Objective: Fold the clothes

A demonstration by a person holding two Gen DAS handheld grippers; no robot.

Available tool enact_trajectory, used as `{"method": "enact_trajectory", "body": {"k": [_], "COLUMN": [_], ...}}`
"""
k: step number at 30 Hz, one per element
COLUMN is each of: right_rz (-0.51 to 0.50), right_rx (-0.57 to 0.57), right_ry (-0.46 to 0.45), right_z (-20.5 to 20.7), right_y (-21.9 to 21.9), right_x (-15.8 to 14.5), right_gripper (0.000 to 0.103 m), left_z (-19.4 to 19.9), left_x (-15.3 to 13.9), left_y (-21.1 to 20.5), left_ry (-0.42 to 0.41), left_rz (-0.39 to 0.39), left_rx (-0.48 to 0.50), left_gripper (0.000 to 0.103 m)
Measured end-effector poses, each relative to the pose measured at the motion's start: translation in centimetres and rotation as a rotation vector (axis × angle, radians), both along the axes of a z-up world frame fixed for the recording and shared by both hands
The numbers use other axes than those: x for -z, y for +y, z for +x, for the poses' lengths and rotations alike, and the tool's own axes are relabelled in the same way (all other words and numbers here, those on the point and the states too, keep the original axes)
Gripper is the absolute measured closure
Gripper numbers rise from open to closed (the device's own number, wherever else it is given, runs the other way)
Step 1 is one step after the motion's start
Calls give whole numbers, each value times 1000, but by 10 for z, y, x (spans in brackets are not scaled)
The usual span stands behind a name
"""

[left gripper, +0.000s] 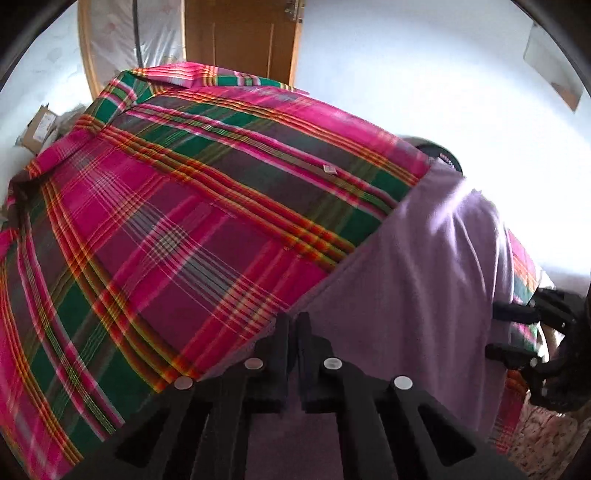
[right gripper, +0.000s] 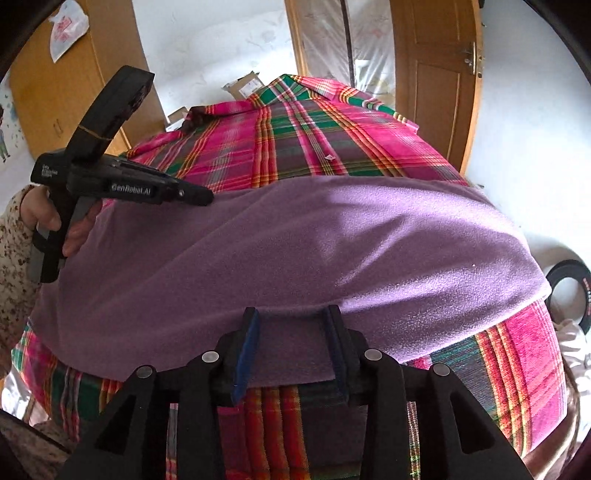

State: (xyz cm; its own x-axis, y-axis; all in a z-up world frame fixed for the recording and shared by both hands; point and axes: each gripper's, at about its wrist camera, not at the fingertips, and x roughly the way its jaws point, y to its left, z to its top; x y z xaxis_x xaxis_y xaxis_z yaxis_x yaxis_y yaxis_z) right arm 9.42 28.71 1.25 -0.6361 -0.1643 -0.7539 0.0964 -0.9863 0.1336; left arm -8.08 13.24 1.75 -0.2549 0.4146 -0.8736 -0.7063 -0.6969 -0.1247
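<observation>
Right wrist view: the purple fleece garment (right gripper: 295, 254) lies spread across the plaid cloth (right gripper: 303, 147) that covers the surface, its near edge running just under the right gripper (right gripper: 291, 347). That gripper's jaws stand well apart, with fleece showing flat between the two fingers; whether the pads touch the fabric cannot be told. At the fleece's far left corner sits the left gripper (right gripper: 199, 195), held by a hand (right gripper: 48, 218) in a floral sleeve (right gripper: 14, 258); white lettering on its side reads "GenRobot.AI", and a smaller label on its rear block is too small to read. In the left wrist view its jaws are nearly closed, the fingers almost meeting over the line where fleece and plaid join; whether fabric is pinched between them cannot be told. A small white tag (right gripper: 328, 157) lies on the plaid beyond the fleece. Behind stand a wooden door (right gripper: 436, 74), cardboard boxes (right gripper: 243, 86) and a hanging white plastic bag (right gripper: 68, 27) with red print, illegible. A black ring (right gripper: 569, 291) with red marks lies at right.
</observation>
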Motion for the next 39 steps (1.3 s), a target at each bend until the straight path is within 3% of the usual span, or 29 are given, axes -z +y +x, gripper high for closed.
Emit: {"method": "enact_trajectory", "body": {"k": [8, 14, 18, 22, 28, 34, 35, 37, 39], "right_rz": [17, 58, 33, -23, -173, -194, -196, -194, -207], "right_rx": [3, -35, -31, 71, 337, 385, 386, 388, 400], "right_ry": [-4, -4, -14, -7, -2, -3, 1, 2, -1], "right_z": [0, 11, 25, 32, 35, 28, 27, 25, 26], "right_y": [-3, -5, 4, 30, 87, 93, 93, 93, 98], "right_x": [0, 0, 0, -3, -2, 0, 0, 0, 2], "right_gripper": [64, 64, 64, 64, 64, 64, 66, 90, 100], "left_z": [-14, -14, -14, -13, -10, -12, -13, -14, -15], "left_x": [3, 2, 3, 2, 3, 4, 4, 4, -1], "left_y": [-8, -8, -7, -6, -5, -7, -8, -8, -14], "left_ry": [-34, -40, -38, -43, -40, -55, -59, -63, -58], "left_rz": [74, 72, 70, 66, 63, 77, 81, 86, 100], "left_rx": [-72, -94, -100, -113, -121, -132, -136, -141, -156], "left_gripper": [101, 101, 101, 101, 101, 100, 99, 98, 98]}}
